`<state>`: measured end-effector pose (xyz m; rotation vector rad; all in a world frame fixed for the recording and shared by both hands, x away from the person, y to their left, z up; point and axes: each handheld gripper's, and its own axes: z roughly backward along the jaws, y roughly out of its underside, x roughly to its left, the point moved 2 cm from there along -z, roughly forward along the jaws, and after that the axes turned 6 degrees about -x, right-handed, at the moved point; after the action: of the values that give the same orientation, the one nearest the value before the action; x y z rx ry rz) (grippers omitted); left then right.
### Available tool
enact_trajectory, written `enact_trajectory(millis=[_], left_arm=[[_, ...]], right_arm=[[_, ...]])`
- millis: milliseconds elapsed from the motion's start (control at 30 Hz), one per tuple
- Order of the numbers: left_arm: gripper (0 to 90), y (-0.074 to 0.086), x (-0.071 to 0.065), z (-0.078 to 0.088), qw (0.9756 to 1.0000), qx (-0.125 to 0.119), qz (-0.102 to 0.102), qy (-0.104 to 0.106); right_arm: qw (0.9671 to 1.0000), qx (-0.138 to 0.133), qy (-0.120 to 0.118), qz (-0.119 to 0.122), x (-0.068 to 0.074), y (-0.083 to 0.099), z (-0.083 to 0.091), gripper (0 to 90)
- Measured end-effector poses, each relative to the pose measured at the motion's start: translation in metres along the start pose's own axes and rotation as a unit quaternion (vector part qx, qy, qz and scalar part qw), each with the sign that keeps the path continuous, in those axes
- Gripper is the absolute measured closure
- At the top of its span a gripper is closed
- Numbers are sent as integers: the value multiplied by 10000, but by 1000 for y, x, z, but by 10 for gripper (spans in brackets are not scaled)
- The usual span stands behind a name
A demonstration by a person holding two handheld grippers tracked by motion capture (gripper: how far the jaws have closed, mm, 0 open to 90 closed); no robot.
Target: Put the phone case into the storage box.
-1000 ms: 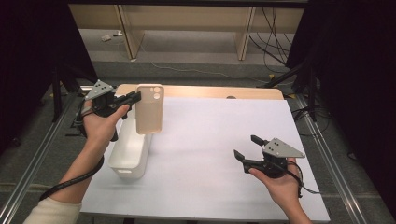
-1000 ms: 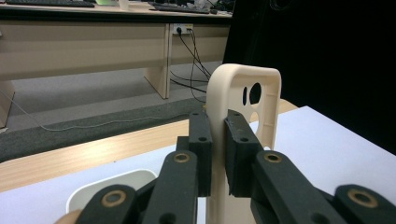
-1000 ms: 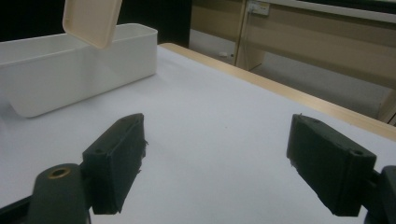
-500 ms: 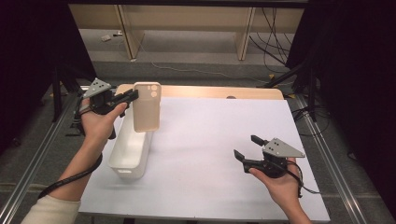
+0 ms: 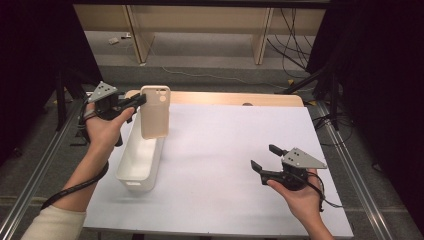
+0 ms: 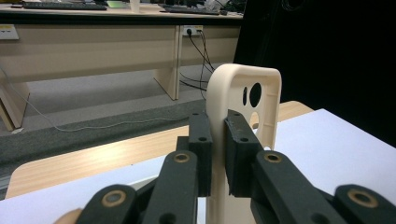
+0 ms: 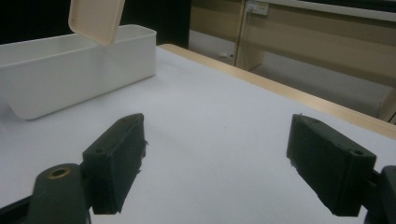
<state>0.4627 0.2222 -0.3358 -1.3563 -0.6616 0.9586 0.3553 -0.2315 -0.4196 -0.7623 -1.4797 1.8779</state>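
Observation:
A cream phone case (image 5: 155,111) with camera holes hangs upright in the air over the far end of a white rectangular bin (image 5: 141,159). My left gripper (image 5: 140,100) is shut on the case's left edge. In the left gripper view the black pads (image 6: 201,144) pinch the case's rim (image 6: 243,98). My right gripper (image 5: 262,157) rests low over the white table cover at the right, open, with nothing between its pads (image 7: 116,161). In the right gripper view the case's lower corner (image 7: 95,18) hangs above the bin (image 7: 70,65).
A white sheet (image 5: 220,150) covers the table; a strip of wooden tabletop (image 5: 235,98) shows along the far edge. Metal rails (image 5: 350,170) run along both sides. Desk legs and cables stand on the floor beyond.
The left hand has carried the case slightly left and toward the far end of the bin. The right gripper has stayed where it was.

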Motion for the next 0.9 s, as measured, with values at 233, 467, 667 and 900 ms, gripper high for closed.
enact_trajectory(millis=[233, 467, 667, 900], left_arm=[[823, -4, 5, 1, 10000, -25, -16, -51], [823, -6, 10, 2, 9999, -33, -34, -92], [823, -6, 13, 1, 9999, -41, -48, -112], [823, -6, 16, 1, 9999, -22, -78, -139]], right_arm=[[10000, 20, -30, -10, -1, 0, 0, 208], [10000, 28, -18, -7, -1, 0, 0, 208], [10000, 33, -20, -12, -1, 1, 0, 208], [9999, 73, -42, -96, 0, 1, 1, 208]])
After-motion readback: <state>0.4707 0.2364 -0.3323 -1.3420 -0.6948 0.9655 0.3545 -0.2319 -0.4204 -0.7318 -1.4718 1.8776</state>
